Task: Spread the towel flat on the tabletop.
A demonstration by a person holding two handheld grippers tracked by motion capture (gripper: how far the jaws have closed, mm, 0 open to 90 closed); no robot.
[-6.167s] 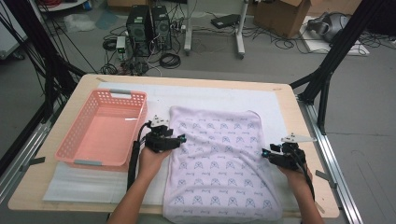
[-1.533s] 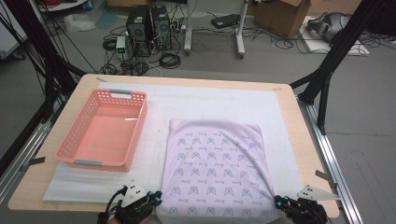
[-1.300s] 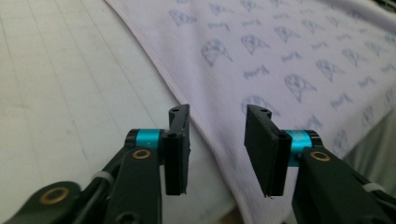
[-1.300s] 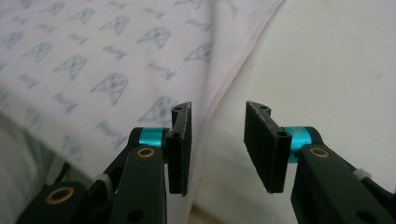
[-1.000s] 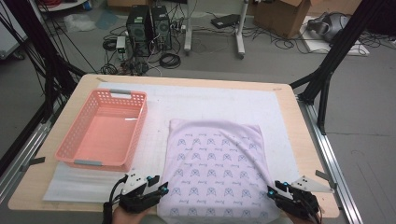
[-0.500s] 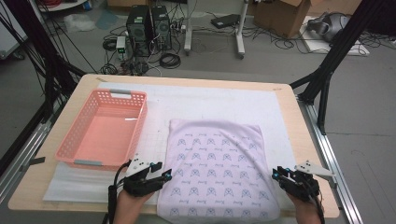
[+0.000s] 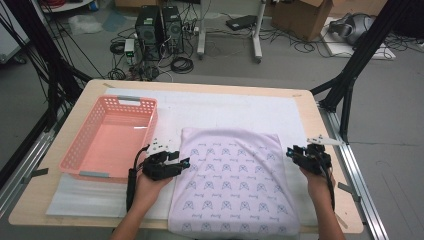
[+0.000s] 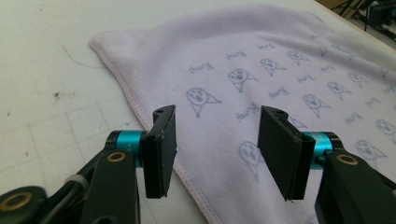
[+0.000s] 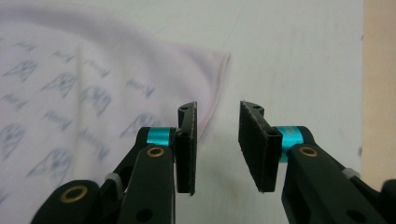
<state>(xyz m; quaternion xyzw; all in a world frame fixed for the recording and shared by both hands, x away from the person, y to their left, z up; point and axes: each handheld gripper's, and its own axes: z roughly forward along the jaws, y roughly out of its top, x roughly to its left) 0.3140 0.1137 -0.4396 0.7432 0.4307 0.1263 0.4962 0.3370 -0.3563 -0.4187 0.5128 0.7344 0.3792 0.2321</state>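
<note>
A light wooden table (image 7: 320,125) is covered over most of its top by a white mat (image 7: 240,112), on which a pink plastic basket (image 7: 90,160) is set at the left and a lilac printed cloth (image 7: 232,185) is spread flat just beside it.

The basket (image 7: 111,137) lies left of the cloth (image 7: 232,185).

Right gripper (image 9: 215,140): jaws apart, nothing between the pads; jaws have just been opening. Cloth (image 9: 84,93) lies flat to the left, its hemmed edge beside the left jaw. White mat (image 9: 299,60) underneath.
</note>
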